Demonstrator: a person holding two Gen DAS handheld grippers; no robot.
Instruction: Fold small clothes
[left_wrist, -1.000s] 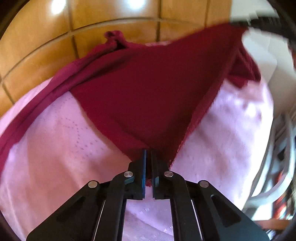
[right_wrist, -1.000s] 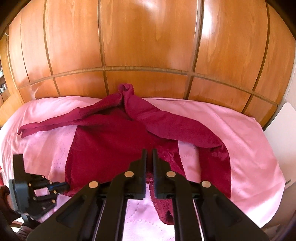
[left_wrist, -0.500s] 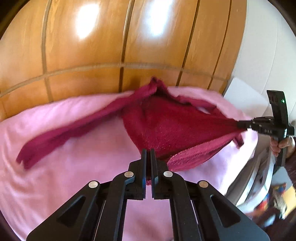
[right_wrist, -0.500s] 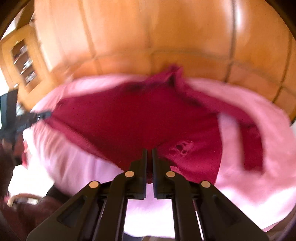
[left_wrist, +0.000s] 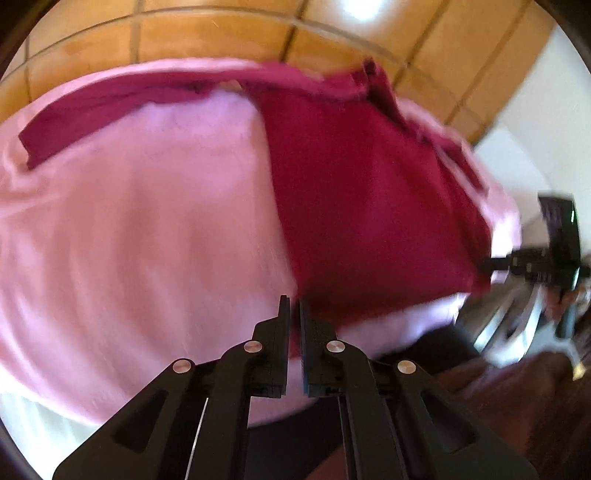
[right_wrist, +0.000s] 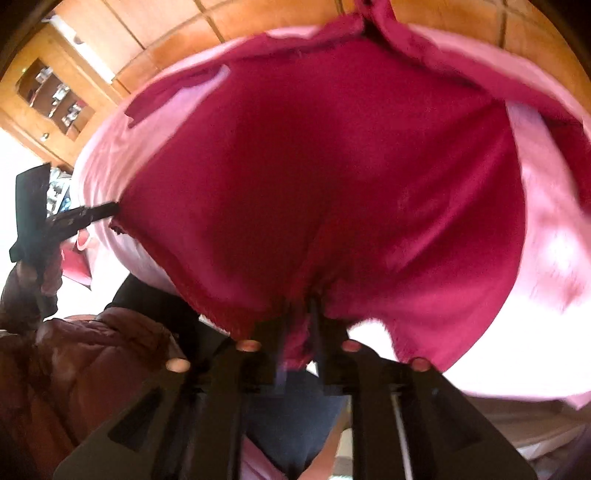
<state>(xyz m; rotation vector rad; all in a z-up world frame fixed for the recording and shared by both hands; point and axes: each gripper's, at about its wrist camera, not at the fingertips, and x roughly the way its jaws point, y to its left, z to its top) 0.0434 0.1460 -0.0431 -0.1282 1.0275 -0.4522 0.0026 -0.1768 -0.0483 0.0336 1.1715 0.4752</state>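
Across the pink bed cover (left_wrist: 140, 229) lies your dark red garment (right_wrist: 332, 177), spread mostly flat, with its body toward the near edge of the bed and two long sleeve-like strips running away from it. One strip (left_wrist: 110, 107) stretches off to the left in your left wrist view; the other (right_wrist: 480, 74) trails along the far right in your right wrist view. Both meet in a bunched knot of cloth at the far side, close to the wooden panelled wall (left_wrist: 207, 37).

Your left gripper (left_wrist: 294, 314) has its jaws pressed together on the garment's near corner; a sliver of red cloth shows between the fingers. From the right wrist view you can see that same gripper (right_wrist: 110, 210) pinching the left corner of the hem.

Your right gripper (right_wrist: 299, 314) has just been opening. Its jaws now stand somewhat apart, and a fold of the red hem hangs loosely in the gap between them; the picture is too blurred to tell whether either pad touches the cloth. In the left wrist view this gripper (left_wrist: 487, 264) sits right at the garment's right-hand corner.

Beyond the bed's near edge you can see a brown quilted sleeve (right_wrist: 74, 369), and a wooden cabinet with glass doors (right_wrist: 51, 92) stands off to the left.
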